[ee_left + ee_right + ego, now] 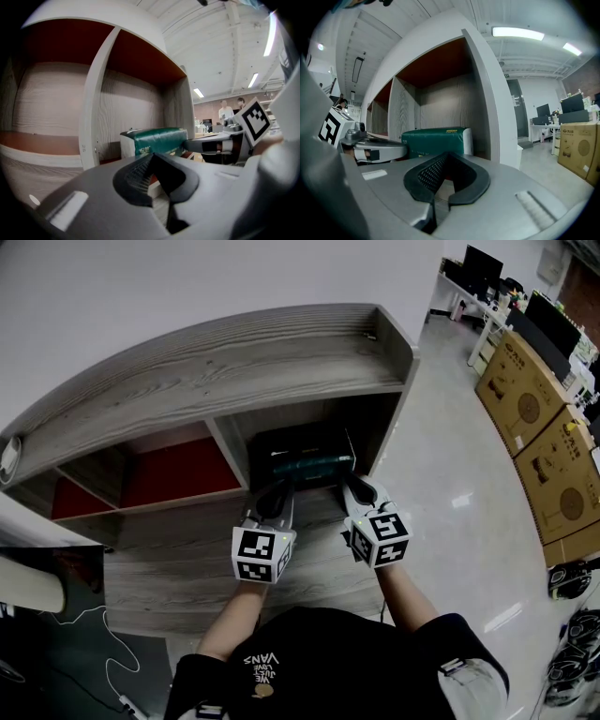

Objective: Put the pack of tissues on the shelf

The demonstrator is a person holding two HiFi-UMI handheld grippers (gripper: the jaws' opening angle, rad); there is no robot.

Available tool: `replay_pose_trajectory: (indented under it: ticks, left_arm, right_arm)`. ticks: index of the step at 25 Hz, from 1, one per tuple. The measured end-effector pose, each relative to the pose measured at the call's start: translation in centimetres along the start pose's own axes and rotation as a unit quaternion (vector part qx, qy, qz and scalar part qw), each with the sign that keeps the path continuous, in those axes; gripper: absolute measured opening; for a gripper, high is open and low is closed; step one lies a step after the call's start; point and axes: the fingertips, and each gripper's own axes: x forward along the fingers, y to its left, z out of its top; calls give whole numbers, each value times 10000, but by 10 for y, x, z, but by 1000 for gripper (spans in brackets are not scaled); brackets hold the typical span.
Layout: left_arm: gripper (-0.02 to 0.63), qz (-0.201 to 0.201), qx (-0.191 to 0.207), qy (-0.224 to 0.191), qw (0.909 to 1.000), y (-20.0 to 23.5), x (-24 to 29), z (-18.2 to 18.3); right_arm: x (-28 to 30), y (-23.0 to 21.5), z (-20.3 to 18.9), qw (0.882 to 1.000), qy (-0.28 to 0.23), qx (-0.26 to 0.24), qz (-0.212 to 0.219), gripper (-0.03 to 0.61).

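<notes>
A dark green pack of tissues (309,465) lies inside the right-hand compartment of the grey wooden shelf (234,352). My left gripper (274,495) hovers just in front of the pack's left end, shut and empty. At the pack's right end my right gripper (354,487) is also shut with nothing in it. The left gripper view shows the pack (157,139) beyond the left gripper (157,180), with the right gripper (211,145) beside it. From the right gripper view, the pack (433,140) sits ahead of the right gripper (440,180). Whether either gripper touches the pack I cannot tell.
The shelf's other compartments have red back panels (178,470). A vertical divider (93,108) stands left of the pack, the shelf's side wall (492,103) right of it. Cardboard boxes (534,418) and shoes (572,634) line the floor at right. A white cable (103,652) lies lower left.
</notes>
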Motion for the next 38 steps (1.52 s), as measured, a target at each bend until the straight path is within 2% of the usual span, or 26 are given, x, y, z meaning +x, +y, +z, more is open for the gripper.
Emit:
replay_pose_trajectory:
  ticks: [6,10,14,19,29,38]
  left_arm:
    - [52,31,-46,79,10000,-2,-3,-7]
    - [52,-16,-227,235,9995,6,15,-1]
    - [52,-4,-226,350,9991,9,21,0]
    - [52,-19,-279,348,9990,8,20,-1]
    - [52,-198,-215,105,9995,0,8,5]
    - [52,-475,-253,-306,9981,-5,-12,16]
  right_arm:
    - [-3,2,-7,10000,25,-61,-48,5]
    - [14,-8,2,9999,67,-80,-94,5]
    - [22,-12,4,9999,79,-78,-105,5]
    - [21,-12,3,9999,95,-36,-129,5]
    - [-1,-7,6,9996,-40,118,-250,5]
    - [-26,15,12,9989,-227,262,-319,5]
